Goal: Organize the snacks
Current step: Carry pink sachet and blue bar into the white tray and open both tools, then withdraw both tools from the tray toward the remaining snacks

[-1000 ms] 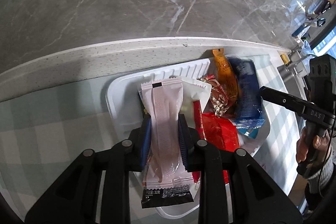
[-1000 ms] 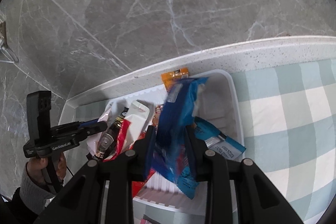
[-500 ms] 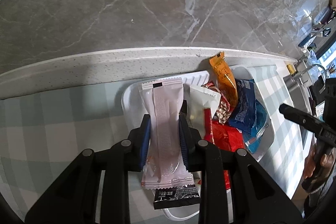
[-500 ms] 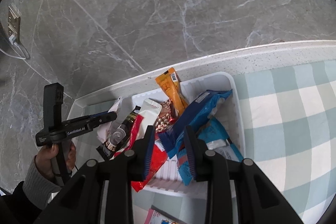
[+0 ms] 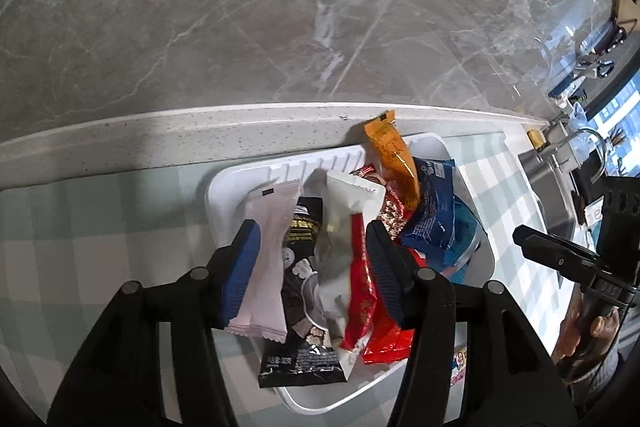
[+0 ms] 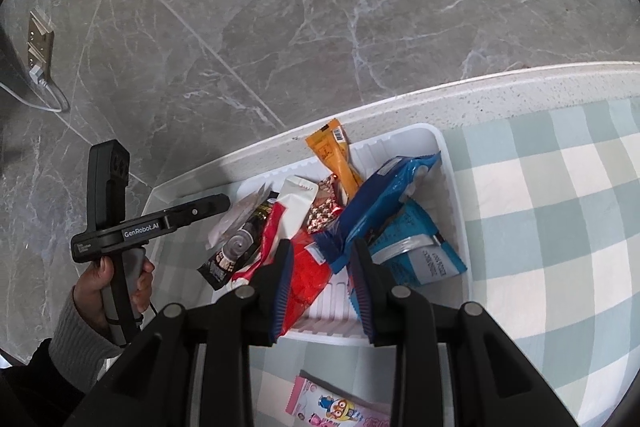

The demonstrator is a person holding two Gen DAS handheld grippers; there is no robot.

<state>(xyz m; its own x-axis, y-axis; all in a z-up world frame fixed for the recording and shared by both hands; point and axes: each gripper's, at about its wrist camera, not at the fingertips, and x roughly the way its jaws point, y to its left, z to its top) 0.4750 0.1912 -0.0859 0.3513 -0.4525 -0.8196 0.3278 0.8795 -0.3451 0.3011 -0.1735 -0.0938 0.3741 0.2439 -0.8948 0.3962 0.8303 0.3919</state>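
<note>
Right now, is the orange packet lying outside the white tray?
No, the orange packet leans inside the white tray, its top end poking over the back rim.

Reading "GenRobot.AI", white letters, on side of left gripper (image 6: 218,205) body, clear in my right wrist view. Small white print further back on same body, too fine to read. In left wrist view I catch "DAS" on right gripper (image 5: 524,241) arm. Barcode on top flap of orange packet (image 6: 334,157), digits unreadable. Black packet (image 5: 298,291) carries gold characters, can't make them out. Light blue packet (image 6: 420,251) has dark lettering, upside down, illegible.
</note>
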